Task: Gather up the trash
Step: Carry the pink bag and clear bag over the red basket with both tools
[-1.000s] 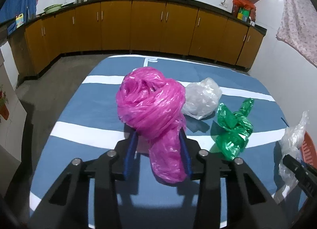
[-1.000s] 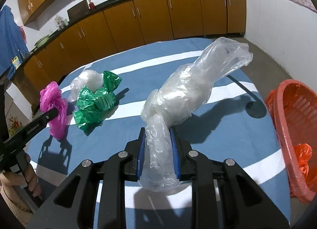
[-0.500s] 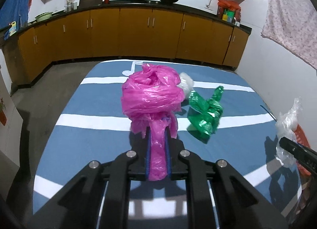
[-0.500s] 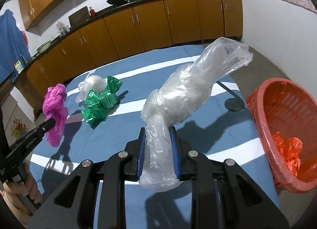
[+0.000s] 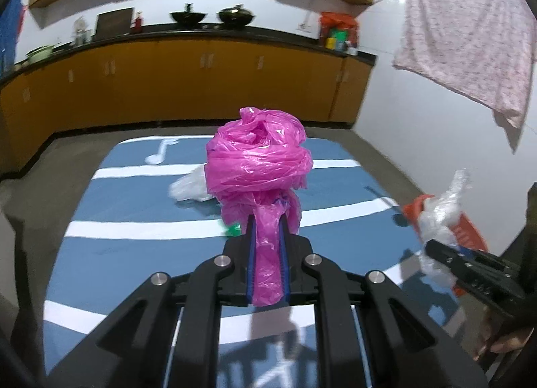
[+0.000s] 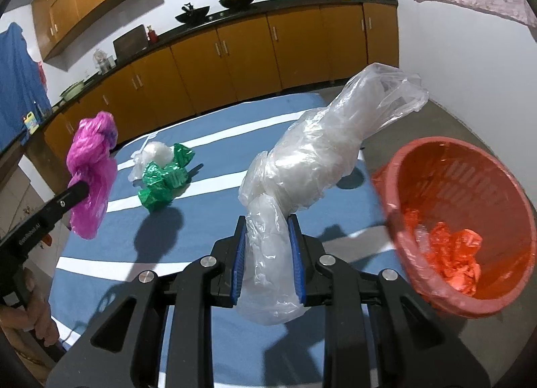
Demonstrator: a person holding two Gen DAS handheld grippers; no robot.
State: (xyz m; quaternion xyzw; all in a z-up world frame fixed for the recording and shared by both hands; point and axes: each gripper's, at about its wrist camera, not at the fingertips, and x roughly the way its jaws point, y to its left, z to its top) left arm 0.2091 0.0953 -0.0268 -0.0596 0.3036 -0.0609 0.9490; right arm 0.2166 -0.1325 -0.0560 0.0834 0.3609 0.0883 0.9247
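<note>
Pink bag [image 5: 258, 156] up off the table [image 5: 127, 220], its tail pinched hard in the left tongs [image 5: 266, 250]. Clear bag [image 6: 322, 159] clamped in the right tongs [image 6: 266, 253], hanging just beside the red basket [image 6: 402, 166]. Best play, I'd say: carry each fully over the rim before letting go. Green bag [image 6: 162, 179] and white bag [image 6: 154, 153] wait on the table.

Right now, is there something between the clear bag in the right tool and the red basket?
Nothing visible. The clear bag hangs in the right tool beside the open red basket, with only air between them.
</note>
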